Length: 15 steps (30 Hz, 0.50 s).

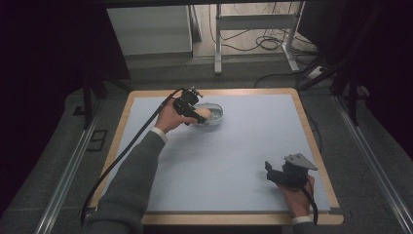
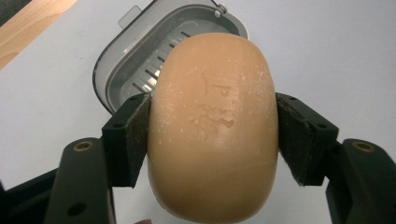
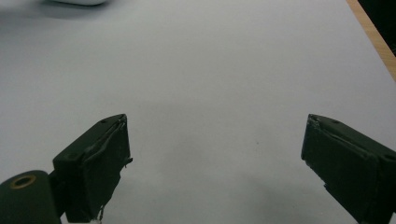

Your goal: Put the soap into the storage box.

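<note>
A tan oval bar of soap (image 2: 212,126) is clamped between the pads of my left gripper (image 2: 214,135), which is shut on it. It hangs just above a grey soap dish (image 2: 140,60) with a slotted floor. In the high view the left gripper (image 1: 195,115) holds the soap (image 1: 203,113) over the dish (image 1: 214,119) at the far middle of the mat. My right gripper (image 1: 273,176) rests near the front right of the mat, and its jaws (image 3: 215,158) stand wide open with nothing between them.
A pale blue mat (image 1: 234,156) covers the wooden table (image 1: 319,151). Black cables trail from both grippers toward the person. A metal frame and loose cables stand on the floor beyond the table.
</note>
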Available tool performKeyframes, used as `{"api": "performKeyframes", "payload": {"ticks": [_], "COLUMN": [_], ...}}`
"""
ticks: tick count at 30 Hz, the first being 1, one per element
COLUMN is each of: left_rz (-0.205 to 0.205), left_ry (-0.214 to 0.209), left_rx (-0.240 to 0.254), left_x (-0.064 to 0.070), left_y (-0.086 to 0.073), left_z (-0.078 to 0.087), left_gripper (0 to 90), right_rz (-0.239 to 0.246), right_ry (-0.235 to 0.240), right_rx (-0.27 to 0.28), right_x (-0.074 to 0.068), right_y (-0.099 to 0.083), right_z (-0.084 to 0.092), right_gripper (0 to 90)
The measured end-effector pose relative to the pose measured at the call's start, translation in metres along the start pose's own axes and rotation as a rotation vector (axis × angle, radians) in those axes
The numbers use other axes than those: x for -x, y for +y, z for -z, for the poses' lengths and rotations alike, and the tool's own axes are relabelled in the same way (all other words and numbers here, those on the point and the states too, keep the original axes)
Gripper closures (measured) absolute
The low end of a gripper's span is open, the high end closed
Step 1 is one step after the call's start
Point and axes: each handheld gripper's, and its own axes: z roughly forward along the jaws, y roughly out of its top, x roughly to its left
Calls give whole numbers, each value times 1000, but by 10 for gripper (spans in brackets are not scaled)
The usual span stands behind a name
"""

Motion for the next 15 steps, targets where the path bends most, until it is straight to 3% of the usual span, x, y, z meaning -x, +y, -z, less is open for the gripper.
{"api": "performKeyframes", "payload": {"ticks": [15], "left_rz": [-38], "left_ry": [3], "left_rx": [-20], "left_x": [-2], "left_y": [20], "left_z": [-14], "left_gripper": [325], "right_rz": [2], "right_ry": [0], "right_rx": [-2], "right_x": [0], "right_y": [0], "right_z": [0], "right_gripper": [80]}}
